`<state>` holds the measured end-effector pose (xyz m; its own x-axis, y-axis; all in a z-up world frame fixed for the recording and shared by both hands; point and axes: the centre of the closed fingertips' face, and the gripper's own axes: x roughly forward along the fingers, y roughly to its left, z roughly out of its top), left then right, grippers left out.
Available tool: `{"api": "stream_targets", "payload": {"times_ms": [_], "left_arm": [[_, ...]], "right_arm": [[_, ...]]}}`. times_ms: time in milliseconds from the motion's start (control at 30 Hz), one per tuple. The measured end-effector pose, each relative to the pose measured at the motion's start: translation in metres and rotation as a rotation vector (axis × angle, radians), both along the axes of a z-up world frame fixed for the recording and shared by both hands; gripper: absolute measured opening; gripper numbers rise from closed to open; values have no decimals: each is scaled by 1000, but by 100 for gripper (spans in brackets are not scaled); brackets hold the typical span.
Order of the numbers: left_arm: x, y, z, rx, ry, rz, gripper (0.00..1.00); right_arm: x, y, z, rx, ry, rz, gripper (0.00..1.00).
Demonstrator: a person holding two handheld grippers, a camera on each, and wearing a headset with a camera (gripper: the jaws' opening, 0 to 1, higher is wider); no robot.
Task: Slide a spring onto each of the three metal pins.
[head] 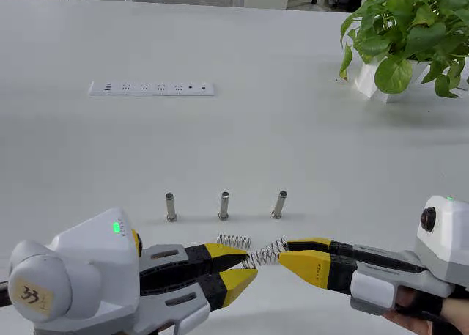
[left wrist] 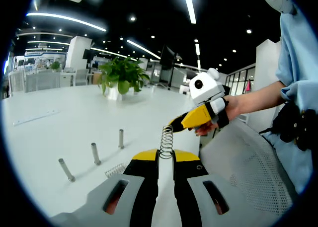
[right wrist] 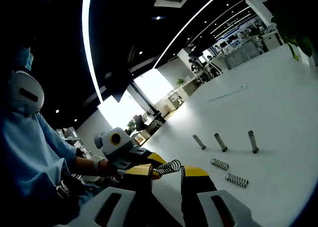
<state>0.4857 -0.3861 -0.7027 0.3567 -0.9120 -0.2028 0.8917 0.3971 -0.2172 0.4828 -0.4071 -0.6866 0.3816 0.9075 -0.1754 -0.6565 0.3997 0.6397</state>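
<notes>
The left tongs (head: 251, 263), in front of the middle pin (head: 224, 205) and a little to its left, are closed to a narrow gap on one end of a spring (head: 265, 253). The spring runs rightward, in front of the middle pin, to the right tongs (head: 283, 250), whose tips are pinched nearly shut on its other end. A loose spring (head: 234, 240) lies on the worktop (head: 293, 130) between the middle pin and the tongs; the right gripper view has a second one (right wrist: 237, 180) close by.

All three pins stand upright and bare, so this looks like the first spring, being passed or re-gripped. Next, one pair of tongs should let go. The other must turn the spring upright, line its open end up over a pin top and lower it straight.
</notes>
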Motion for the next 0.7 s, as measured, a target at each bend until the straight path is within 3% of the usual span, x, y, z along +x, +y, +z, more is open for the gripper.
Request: {"api": "stream_targets", "payload": {"times_ms": [700], "left_arm": [[-3,1,-3,8,6,-12,6]], "right_arm": [[1,1,-2,-1,17,8,12]]}}
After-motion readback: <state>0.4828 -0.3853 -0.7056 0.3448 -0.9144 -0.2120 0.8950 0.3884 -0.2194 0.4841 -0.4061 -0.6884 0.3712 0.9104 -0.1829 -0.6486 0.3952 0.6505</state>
